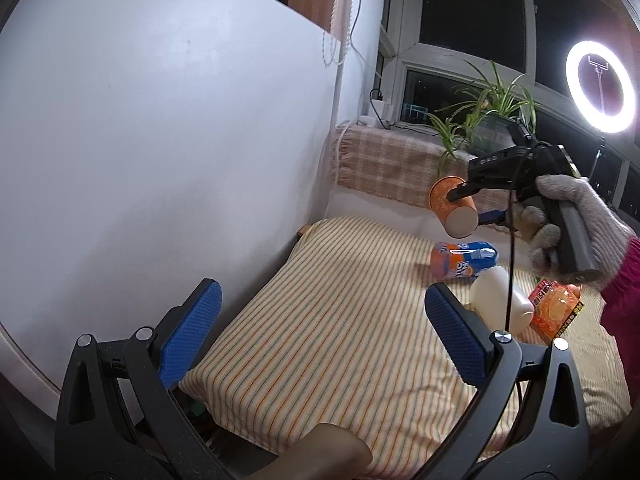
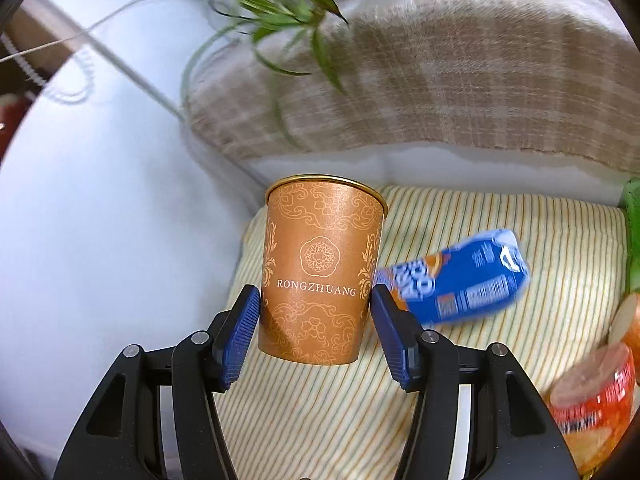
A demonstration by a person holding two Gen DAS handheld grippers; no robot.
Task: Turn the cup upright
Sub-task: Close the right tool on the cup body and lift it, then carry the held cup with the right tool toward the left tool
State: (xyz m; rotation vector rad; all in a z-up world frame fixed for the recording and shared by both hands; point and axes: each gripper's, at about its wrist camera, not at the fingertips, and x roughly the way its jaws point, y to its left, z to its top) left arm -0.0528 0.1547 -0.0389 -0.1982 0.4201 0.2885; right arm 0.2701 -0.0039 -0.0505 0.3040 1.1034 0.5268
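A tapered orange paper cup with gold scrollwork was clamped between the ribbed blue pads of the right gripper, raised above the striped cloth. The left gripper was spread wide, holding nothing.

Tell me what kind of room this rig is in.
Likely a home bedroom or living room: a striped cushion by a white wall, a plaid blanket and potted plant at a dark window, plus a ring light.
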